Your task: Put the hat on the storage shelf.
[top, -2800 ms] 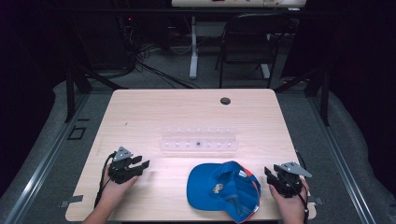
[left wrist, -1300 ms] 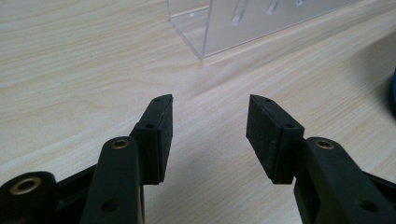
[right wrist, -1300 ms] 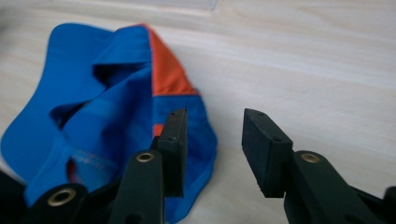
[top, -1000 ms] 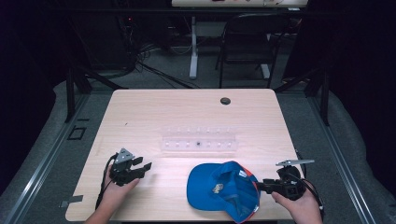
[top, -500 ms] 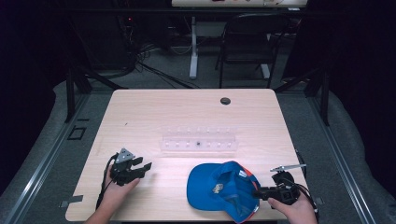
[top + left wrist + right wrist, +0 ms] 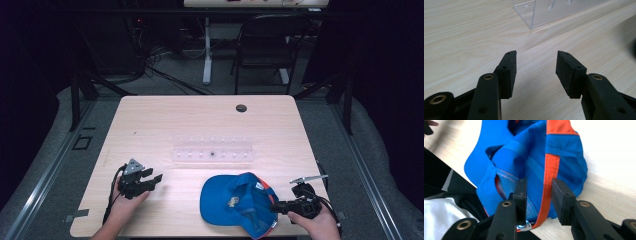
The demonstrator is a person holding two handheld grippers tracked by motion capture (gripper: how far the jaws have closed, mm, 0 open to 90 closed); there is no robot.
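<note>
While its jaws straddle the orange-trimmed back edge without quite pinching it, the right gripper [image 6: 539, 195] sits at the blue cap [image 6: 235, 202], which lies near the front right of the wooden table [image 6: 200, 125]. Out on the left, the left gripper [image 6: 536, 72] rests spread wide over bare wood, the clear plastic rack [image 6: 214, 152] beyond it.

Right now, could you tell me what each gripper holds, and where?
The right gripper straddles the cap's orange rear edge, jaws not yet closed. The left gripper is empty.
</note>
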